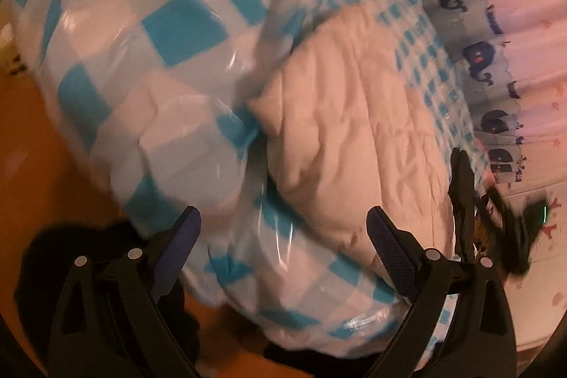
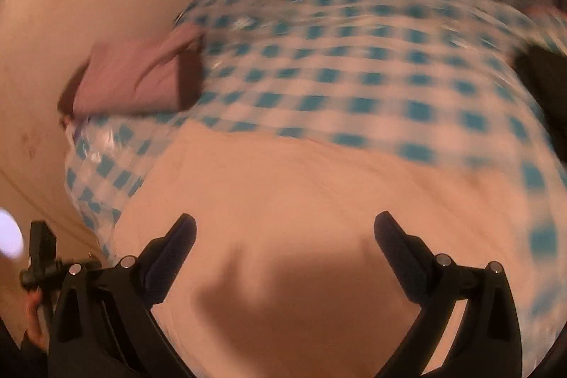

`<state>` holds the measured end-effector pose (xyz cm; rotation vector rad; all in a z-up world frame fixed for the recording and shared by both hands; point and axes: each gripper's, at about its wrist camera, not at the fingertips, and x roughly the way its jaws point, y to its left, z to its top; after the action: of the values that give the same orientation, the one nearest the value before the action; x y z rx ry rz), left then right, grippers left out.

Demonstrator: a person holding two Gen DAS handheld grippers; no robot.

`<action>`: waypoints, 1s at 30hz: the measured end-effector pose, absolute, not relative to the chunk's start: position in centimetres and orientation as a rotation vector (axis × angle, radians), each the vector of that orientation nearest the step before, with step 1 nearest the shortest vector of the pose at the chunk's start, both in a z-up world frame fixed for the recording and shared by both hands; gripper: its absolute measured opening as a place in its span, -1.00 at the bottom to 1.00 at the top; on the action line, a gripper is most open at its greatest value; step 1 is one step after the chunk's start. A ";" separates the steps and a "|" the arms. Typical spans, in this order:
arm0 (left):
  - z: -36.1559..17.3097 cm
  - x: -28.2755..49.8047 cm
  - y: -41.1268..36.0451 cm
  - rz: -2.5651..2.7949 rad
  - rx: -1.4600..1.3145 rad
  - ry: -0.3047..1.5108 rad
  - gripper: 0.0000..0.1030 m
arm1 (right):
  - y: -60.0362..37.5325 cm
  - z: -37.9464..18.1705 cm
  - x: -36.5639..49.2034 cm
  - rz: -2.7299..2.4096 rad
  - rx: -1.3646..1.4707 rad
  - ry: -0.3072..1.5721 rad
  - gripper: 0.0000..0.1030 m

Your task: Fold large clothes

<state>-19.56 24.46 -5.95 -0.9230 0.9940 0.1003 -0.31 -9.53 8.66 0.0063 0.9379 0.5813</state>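
Clearly, both tools hover over bedding with nothing held. From the left wrist view, the left gripper [image 1: 283, 229] has its black jaws spread wide apart and empty, hanging above a pale cream quilted garment [image 1: 354, 144] that lies rumpled at the centre, reaching toward 3 o'clock. Beneath it, and spreading to 10 o'clock, is a blue-and-white checked cover under glossy clear plastic [image 1: 170, 34]. A strip of pale fabric printed with dark whale shapes [image 1: 478, 59] runs along 2 o'clock, and an orange-brown floor [image 1: 32, 137] shows at 8 o'clock. From the right wrist view, heavily blurred, the right gripper [image 2: 285, 232] likewise stands open with jaws well apart, close over the cream garment [image 2: 283, 186], which fills the frame from the centre to 6 o'clock. A pinkish folded cloth [image 2: 138, 80] rests on the checked cover [image 2: 354, 77] at 10 o'clock.
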 end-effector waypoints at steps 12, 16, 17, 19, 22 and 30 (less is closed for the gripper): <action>-6.8 -18.4 23.3 -0.011 -1.032 0.928 0.76 | -6.5 2.5 4.2 0.517 -0.130 1.100 0.89; -8.9 -15.5 22.9 -0.014 -1.073 0.945 0.76 | -11.8 2.3 3.7 0.419 -0.105 1.091 0.89; -9.2 -14.8 22.7 -0.012 -1.076 0.936 0.76 | -12.1 1.2 4.3 0.402 -0.114 1.126 0.89; -8.9 -13.4 22.9 -0.019 -1.097 0.860 0.76 | -14.1 -1.2 4.5 0.460 -0.029 1.177 0.89; -7.0 -12.3 23.2 -0.024 -1.102 0.787 0.76 | -14.9 1.4 3.5 0.463 -0.033 1.102 0.87; -8.7 -12.4 22.9 -0.047 -1.094 0.867 0.76 | -20.6 -1.1 2.5 0.348 0.005 1.093 0.88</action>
<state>-12.37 22.87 -8.74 -1.0939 0.8672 -0.0475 2.52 -20.62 -1.08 0.0045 1.0932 0.3481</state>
